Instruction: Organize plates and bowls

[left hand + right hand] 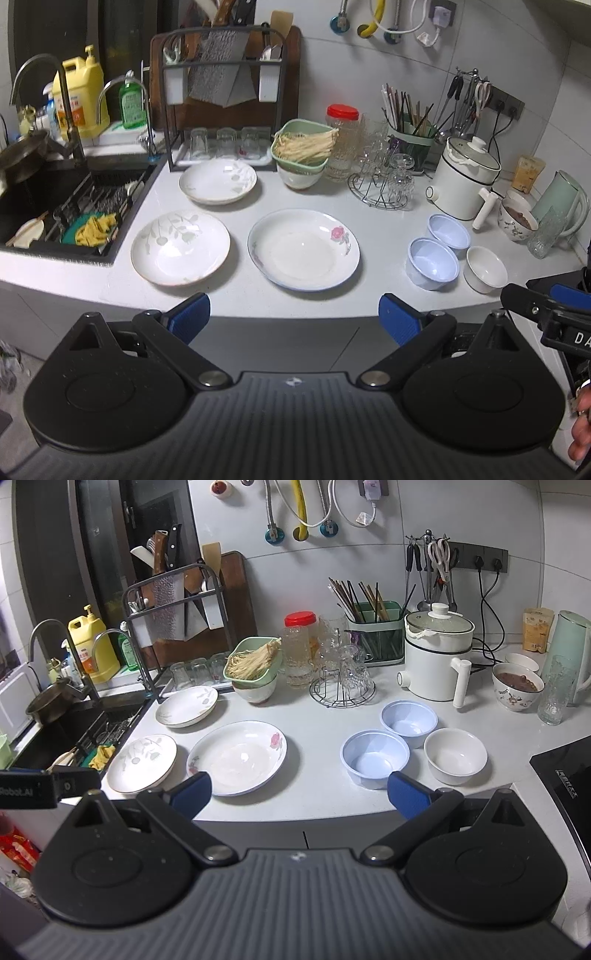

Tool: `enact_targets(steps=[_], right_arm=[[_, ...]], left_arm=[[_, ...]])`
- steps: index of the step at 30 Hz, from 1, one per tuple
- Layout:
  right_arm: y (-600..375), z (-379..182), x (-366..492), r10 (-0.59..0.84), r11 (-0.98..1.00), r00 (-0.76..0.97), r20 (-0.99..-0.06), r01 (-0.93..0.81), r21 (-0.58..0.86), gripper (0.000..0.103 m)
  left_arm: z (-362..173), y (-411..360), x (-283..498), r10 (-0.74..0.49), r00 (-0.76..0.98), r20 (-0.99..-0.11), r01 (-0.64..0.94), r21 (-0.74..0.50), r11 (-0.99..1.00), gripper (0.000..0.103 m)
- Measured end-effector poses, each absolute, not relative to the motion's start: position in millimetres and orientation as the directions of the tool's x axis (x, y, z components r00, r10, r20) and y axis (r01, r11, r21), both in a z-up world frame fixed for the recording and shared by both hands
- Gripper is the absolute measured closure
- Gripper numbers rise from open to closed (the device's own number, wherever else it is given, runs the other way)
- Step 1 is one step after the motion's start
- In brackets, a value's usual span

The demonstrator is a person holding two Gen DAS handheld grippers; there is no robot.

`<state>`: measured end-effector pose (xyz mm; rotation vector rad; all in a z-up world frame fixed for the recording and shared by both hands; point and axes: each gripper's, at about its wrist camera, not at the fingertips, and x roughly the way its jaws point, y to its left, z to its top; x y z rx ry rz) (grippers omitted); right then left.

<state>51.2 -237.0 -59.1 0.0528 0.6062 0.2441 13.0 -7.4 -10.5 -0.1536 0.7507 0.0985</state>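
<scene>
spread right gripper [298, 794], empty blue bowl [373, 757] beyond

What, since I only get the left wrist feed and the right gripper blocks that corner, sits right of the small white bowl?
Observer: A black cooktop, at the right end of the counter, apart from the white bowl.
Operator: Is the right gripper holding anything?
Observer: No. The right gripper is open and empty, short of the counter's front edge, with one fingertip in front of the nearer blue bowl.
</scene>
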Motion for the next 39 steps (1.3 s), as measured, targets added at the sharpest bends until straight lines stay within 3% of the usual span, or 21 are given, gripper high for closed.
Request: enact_targets(steps=[26,39], right_arm=[[-235.2,-88.6,87.4,0.250,0.968,0.752,-0.610,-0.199,0.152,0.000],[-219.9,-90.2,103.6,0.291,0.956,0.732,-0.616,-0.244,0.162,0.000]], left_arm=[[-44.4,-6.0,35.3,0.069,0.673,-0.736,-0.187,-0.079,0.979,0.003],[-29.9,18.0,48.0,0.117,0.702,-0.702,-0.236,-0.075,0.969,0.003]])
